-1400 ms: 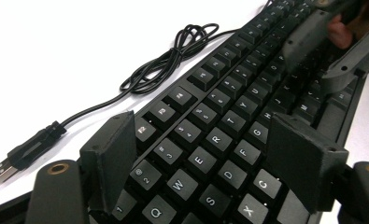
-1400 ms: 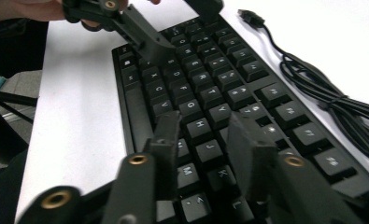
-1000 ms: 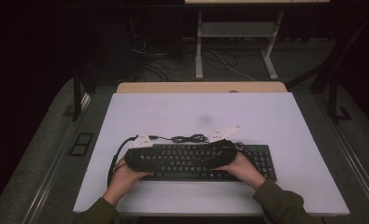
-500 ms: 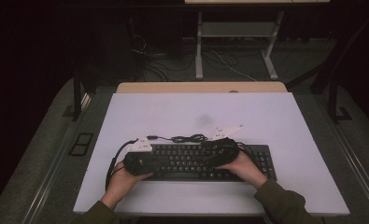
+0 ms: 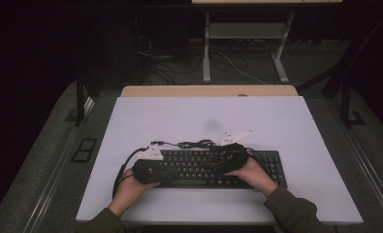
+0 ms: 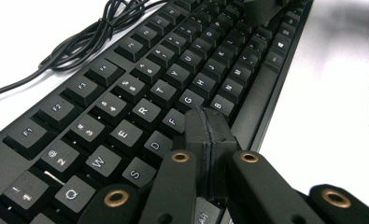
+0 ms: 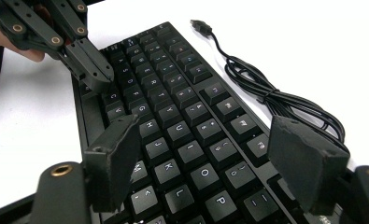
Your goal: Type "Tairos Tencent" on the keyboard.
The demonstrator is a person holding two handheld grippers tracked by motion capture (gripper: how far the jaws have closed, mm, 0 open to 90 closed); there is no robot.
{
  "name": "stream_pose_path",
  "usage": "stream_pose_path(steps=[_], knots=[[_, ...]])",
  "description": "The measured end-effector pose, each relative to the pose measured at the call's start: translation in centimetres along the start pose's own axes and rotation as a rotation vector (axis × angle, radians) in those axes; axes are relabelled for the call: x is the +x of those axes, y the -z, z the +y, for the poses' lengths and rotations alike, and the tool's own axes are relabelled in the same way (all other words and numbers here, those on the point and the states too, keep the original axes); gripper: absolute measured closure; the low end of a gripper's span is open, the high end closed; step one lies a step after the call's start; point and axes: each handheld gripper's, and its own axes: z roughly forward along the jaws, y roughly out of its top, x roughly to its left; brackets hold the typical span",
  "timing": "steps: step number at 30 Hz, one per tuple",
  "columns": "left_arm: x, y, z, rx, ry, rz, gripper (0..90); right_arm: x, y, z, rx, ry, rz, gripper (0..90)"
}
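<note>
A black keyboard (image 5: pixel 199 167) lies on the white tabletop (image 5: pixel 203 116) near its front edge. My left gripper (image 6: pixel 210 128) hovers low over the letter keys around F and G, its jaws pressed together with nothing between them. In the high view it (image 5: pixel 177 169) lies over the keyboard's left half. My right gripper (image 7: pixel 203 140) is open above the keys around J, K and L; its jaws have just been opening, with only keys beneath them. It (image 5: pixel 215 165) points left toward the other gripper. The left gripper's fingers (image 7: pixel 91 70) show at the top left of the right gripper view.
The keyboard's black cable (image 5: pixel 194 144) lies bundled on the table just behind it, ending in a loose USB plug (image 7: pixel 202 25). A wooden strip (image 5: pixel 208 91) borders the table's far edge. Desk legs and cords stand on the dark floor beyond.
Both hands stay over the keyboard almost in place. The left hand has shifted slightly. Jaw motion is too small to make out in the high view.
</note>
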Motion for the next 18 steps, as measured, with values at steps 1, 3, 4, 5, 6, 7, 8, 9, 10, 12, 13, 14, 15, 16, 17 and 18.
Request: stream_pose_path(steps=[1,3,4,5,6,7,8,9,10,12,13,14,15,16,17,18], knots=[[0.02,-0.04,-0.01,0.004,-0.002,-0.001,89.2,0.0,0.0,0.0,-0.001,-0.001,0.0,24.7],[0.02,-0.19,-0.01,0.008,-0.007,0.0,89.2,0.0,0.01,0.0,-0.001,-0.002,0.0,24.5],[-0.02,-0.29,-0.01,0.008,-0.003,0.0,89.2,0.0,0.01,0.0,-0.001,-0.002,-0.001,24.5],[0.02,-0.35,0.01,0.014,-0.01,-0.002,89.2,-0.02,0.01,0.0,-0.002,-0.002,0.0,24.5],[0.01,-0.43,0.01,0.015,-0.01,-0.002,89.2,-0.02,-0.01,-0.01,-0.002,0.0,-0.001,24.4],[-0.02,-0.51,0.01,0.014,-0.007,-0.001,89.2,-0.02,-0.01,-0.02,-0.002,-0.001,-0.001,24.4],[0.01,-0.52,0.02,0.02,-0.012,-0.001,89.2,-0.01,-0.01,-0.01,-0.001,-0.002,-0.001,24.4],[0.0,-0.56,0.0,0.021,-0.01,0.0,89.2,-0.01,-0.01,-0.01,-0.001,-0.002,-0.001,24.4],[0.01,-0.58,-0.01,0.022,-0.011,-0.001,89.2,-0.01,-0.01,-0.01,-0.001,0.0,-0.001,24.4],[0.01,-0.59,-0.02,0.021,-0.009,0.0,89.2,0.0,0.02,0.02,-0.002,-0.004,-0.001,24.4],[0.01,-0.59,-0.02,0.021,-0.009,0.001,89.2,0.0,0.02,0.03,-0.003,-0.004,-0.001,24.4],[0.02,-0.61,-0.03,0.021,-0.009,0.0,89.2,-0.01,0.03,0.03,-0.003,-0.004,-0.001,24.4],[0.02,-0.62,-0.03,0.021,-0.01,0.0,89.2,-0.01,0.03,0.02,-0.003,-0.003,-0.002,24.4],[0.03,-0.63,-0.03,0.021,-0.01,0.0,89.2,-0.02,0.03,0.02,-0.002,-0.003,-0.002,24.4],[0.04,-0.64,-0.04,0.021,-0.011,0.0,89.2,-0.02,0.04,0.02,-0.002,-0.003,-0.002,24.4],[0.04,-0.66,-0.04,0.022,-0.01,0.0,89.2,-0.02,0.04,0.02,-0.002,-0.003,-0.002,24.4]])
